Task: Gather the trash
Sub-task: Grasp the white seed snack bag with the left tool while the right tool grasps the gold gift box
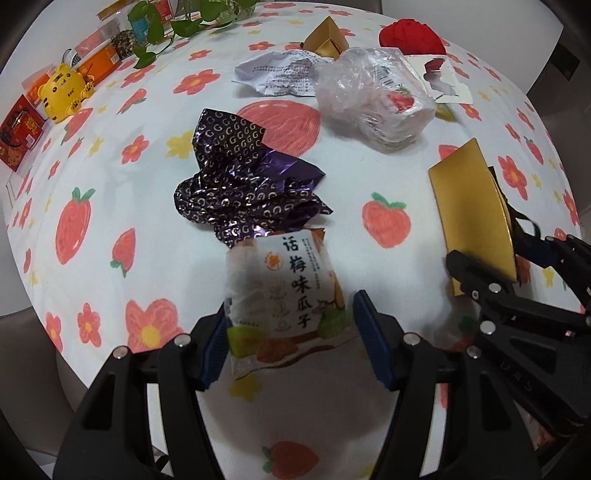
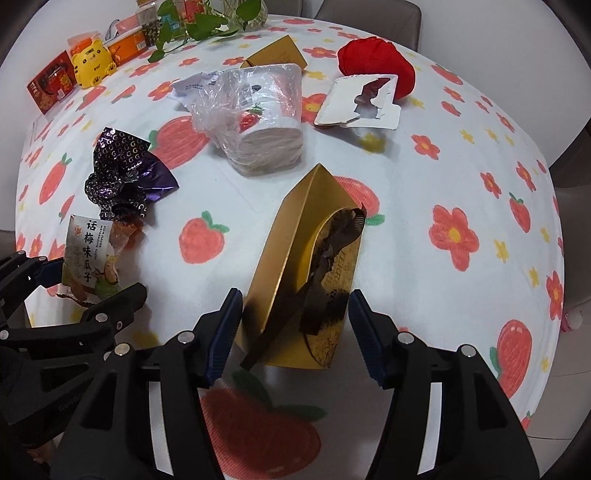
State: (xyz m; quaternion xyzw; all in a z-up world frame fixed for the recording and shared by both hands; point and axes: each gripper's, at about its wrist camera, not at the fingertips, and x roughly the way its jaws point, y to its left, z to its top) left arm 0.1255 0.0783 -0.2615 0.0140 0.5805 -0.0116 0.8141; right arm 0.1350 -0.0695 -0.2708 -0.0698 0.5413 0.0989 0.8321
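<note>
A: Left wrist view: what sits between the fingers?

B: The left gripper [image 1: 290, 334] stands spread wide at lower centre, its blue pads on either side of a seed snack packet [image 1: 288, 295]. The left pad looks to be touching the packet's edge; the right pad stands clear of it. Nothing is clamped.

A: And just above it?

B: A crumpled purple foil wrapper [image 1: 243, 184], touching the packet's top edge. Bare cloth lies to the left and right of both.

A: Right wrist view?

B: The right gripper [image 2: 295, 332] is also spread, lower centre, with a gold box [image 2: 299, 258] standing between its pads. The left pad is just beside the box's wall; a gap shows at the right pad. The box is open, with dark paper liners inside.

A: What fills the upper part of the frame?

B: A plastic-wrapped cup [image 2: 258, 122] at upper centre, crumpled printed paper [image 2: 195, 85] behind it, a torn white card [image 2: 358, 103] at upper right, a red cloth lump [image 2: 376, 66] beyond that, and a second gold box [image 2: 277, 55] near the top.

A: The edges?

B: The table [image 2: 461, 177], under its strawberry-and-flower cloth, curves away at right, with open cloth there. Along the upper left rim stand a yellow tiger toy [image 2: 92, 64], small boxes and a trailing green plant [image 2: 199, 26].
</note>
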